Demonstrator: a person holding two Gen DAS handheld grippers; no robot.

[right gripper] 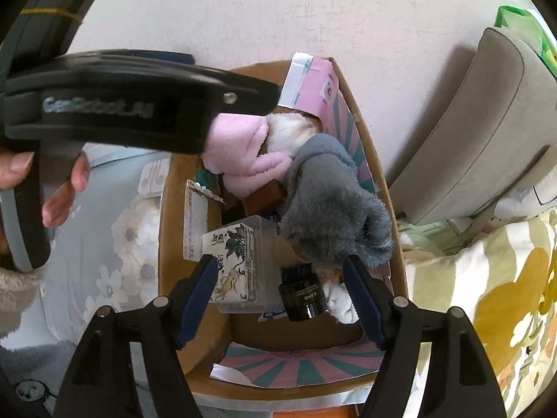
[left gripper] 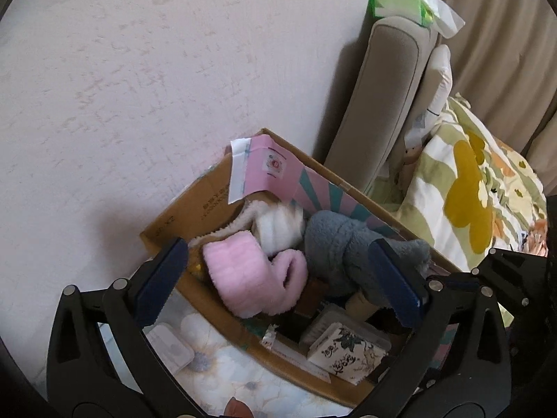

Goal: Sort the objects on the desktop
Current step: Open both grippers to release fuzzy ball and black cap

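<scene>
A cardboard box against the wall holds a pink fluffy slipper, a grey fluffy one, a white fluffy item and a white carton with an ink drawing. My left gripper hangs open above the box, its pads clear of the pink slipper below. In the right wrist view my right gripper is open over the box, straddling a black jar and the toe of the grey slipper without pressing either. The pink slipper lies partly under the left gripper's black frame.
A beige padded headboard with a green tissue pack on top stands right of the box. A floral quilt lies further right. A flower-print sheet with a small white case lies left. A hand grips the left tool.
</scene>
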